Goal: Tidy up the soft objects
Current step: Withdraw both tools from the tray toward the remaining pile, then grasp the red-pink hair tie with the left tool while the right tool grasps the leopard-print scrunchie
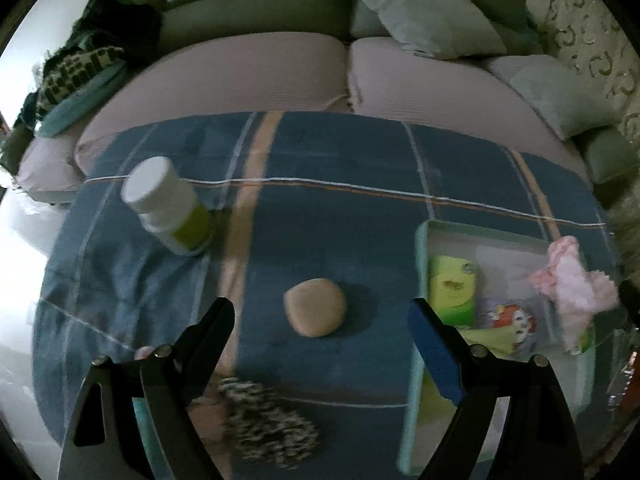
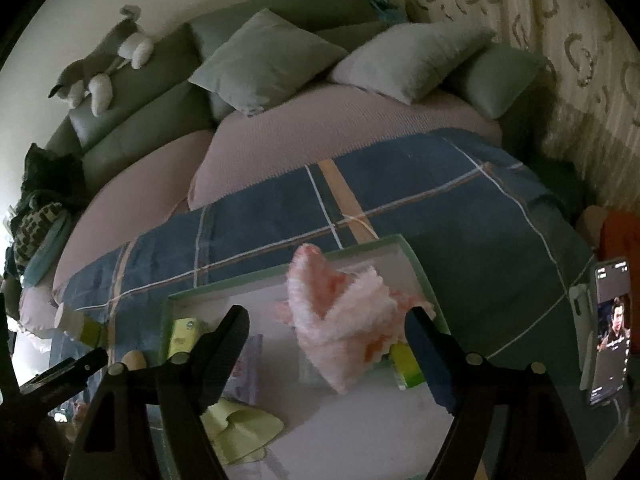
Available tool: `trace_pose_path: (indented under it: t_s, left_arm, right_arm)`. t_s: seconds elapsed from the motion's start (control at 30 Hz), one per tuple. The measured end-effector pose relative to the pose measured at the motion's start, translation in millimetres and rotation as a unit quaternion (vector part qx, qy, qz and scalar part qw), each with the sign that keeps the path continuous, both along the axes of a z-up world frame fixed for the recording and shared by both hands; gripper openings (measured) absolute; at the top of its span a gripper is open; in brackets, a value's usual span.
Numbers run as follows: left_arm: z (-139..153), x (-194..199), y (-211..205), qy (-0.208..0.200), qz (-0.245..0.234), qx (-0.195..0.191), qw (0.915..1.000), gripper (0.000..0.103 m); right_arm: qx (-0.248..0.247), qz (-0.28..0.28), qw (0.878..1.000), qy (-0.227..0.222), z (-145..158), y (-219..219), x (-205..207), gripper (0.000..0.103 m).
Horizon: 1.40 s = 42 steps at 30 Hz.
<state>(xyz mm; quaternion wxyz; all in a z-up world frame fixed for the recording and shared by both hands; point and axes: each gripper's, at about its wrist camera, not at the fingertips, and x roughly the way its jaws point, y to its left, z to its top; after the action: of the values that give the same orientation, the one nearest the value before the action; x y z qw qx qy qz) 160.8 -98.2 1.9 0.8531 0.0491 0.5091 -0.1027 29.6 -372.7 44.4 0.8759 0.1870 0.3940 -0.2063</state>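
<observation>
Both wrist views angled down, sharing tray (image 1: 420,264) (image 2: 416,260).

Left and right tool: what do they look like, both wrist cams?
Same build: the left tool and right tool each have two black tapered fingers with silver bolt heads. On each, the right-side finger shows a blue pad on its inner face. No cables, markings or sleeves visible.

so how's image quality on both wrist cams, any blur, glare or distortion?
Left wrist: dim overall, window glare blown out at the left edge, heavy fisheye bending of the sofa, speckled cloth near the bottom smeared, beige ball sharp with a shadow to its right. Right wrist: equally dim, pink cloth slightly blurred, phone screen bright.
</observation>
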Motion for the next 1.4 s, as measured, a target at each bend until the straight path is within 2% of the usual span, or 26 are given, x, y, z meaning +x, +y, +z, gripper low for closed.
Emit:
trace_pose_path:
  t_s: [0.3, 0.7, 0.9, 1.1, 1.4]
  left_arm:
    - [0.1, -9.2, 40.3, 0.021, 0.022, -0.005, 0.9995, 0.088]
    - [-4.5, -6.7, 82.1, 0.038, 0.062, -0.018, 0.9972, 0.088]
    - [-8.7, -8.4, 96.9, 0.051, 0.076, -0.022, 0.9956, 0.088]
    - [-12.2, -7.7, 114.1, 0.062, 0.093, -0.025, 0.9934, 0.088]
    - [-11.5, -3.5, 137.9, 0.082, 0.104, -0.061, 0.9894, 0.088]
  right_arm:
    - [0.038, 0.063, 0.997, -0.028, 6.6, 36.0, 13.2, 0.083]
    - [0.052, 0.167, 0.985, -0.005, -7.3, 110.6, 37.7, 0.083]
    - [0.078, 0.236, 0.968, 0.023, -30.7, 153.6, 52.7, 0.083]
    - [0.077, 0.273, 0.957, 0.053, -48.7, 183.0, 58.1, 0.083]
    - [0.098, 0.328, 0.937, 0.075, -63.0, 216.8, 64.3, 0.083]
